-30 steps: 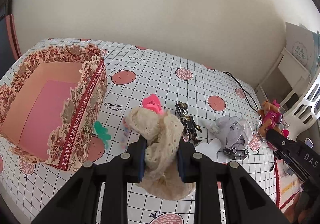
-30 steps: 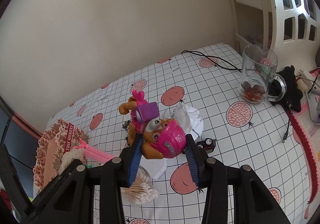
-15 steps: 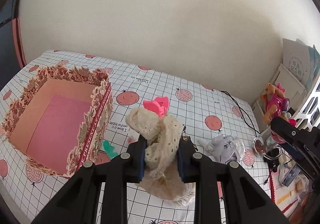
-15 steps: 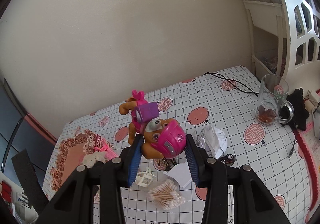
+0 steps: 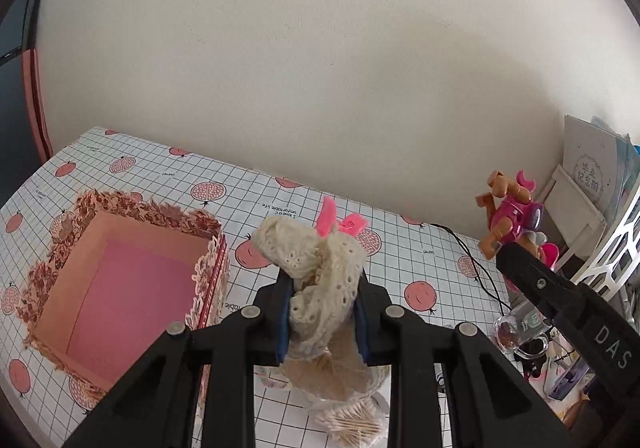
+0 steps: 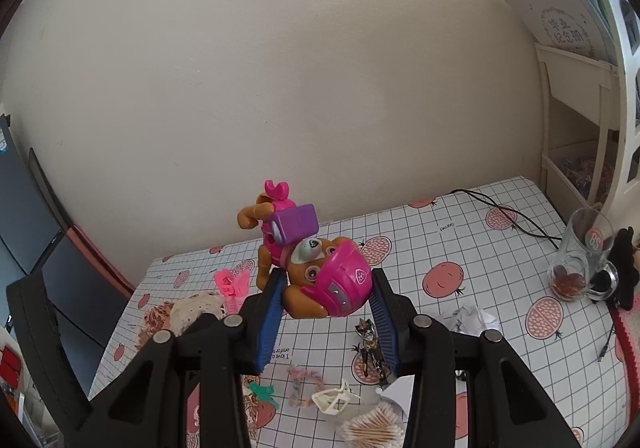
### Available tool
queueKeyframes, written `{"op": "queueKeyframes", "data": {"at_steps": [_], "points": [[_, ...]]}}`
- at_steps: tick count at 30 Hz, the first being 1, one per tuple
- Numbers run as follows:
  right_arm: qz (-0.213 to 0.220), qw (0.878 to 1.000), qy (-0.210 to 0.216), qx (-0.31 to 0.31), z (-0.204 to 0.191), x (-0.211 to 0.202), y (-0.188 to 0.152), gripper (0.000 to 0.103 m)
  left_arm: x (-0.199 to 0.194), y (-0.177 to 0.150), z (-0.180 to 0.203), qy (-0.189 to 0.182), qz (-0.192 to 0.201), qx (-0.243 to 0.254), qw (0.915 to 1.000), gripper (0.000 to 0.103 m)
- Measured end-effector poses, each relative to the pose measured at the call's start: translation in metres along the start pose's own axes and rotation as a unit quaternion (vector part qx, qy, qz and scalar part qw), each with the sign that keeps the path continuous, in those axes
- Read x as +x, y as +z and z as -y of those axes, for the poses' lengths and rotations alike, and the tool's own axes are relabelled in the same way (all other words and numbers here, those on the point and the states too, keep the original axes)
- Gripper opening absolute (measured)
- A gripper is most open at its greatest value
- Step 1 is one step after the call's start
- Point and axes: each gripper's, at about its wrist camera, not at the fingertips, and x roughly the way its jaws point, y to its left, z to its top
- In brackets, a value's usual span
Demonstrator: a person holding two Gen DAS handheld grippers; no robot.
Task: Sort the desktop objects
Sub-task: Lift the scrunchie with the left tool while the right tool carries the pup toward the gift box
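Lettering "DAS" reads on the right gripper (image 5: 520,260) body at 3 o'clock; tablecloth (image 5: 168,175) print reads "I love comfortable life". Left gripper (image 5: 322,312) jaws clamp the cream lace cloth (image 5: 320,280); right jaws grip the pink-helmeted toy pup (image 6: 328,284). Both were lower a second ago. Open gift box (image 5: 120,288) sits at 9 o'clock.

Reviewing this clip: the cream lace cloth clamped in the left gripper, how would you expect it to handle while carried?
Probably floppy: the cream lace cloth bunches above the left gripper and sags below it. Its open weave suggests it is light. The pink hair clip sticking out on top may shake loose; how firmly it is attached cannot be seen.
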Motion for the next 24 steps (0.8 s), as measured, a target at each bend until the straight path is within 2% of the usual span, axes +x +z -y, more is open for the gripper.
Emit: {"op": "queueKeyframes", "data": {"at_steps": [7,17,24], "points": [[-0.016,0.999,0.033,-0.014,-0.034,0.038,0.002,0.045,0.006,0.011,-0.042,0.042,-0.005,-0.028,0.9987,0.027],[-0.051,0.994,0.087,-0.046,-0.086,0.07,-0.024,0.045,-0.007,0.005,-0.103,0.125,0.005,-0.084,0.9886,0.027],[-0.078,0.988,0.116,-0.058,-0.104,0.085,-0.044,0.045,-0.012,-0.004,-0.136,0.145,0.002,-0.131,0.9808,0.027]]}}
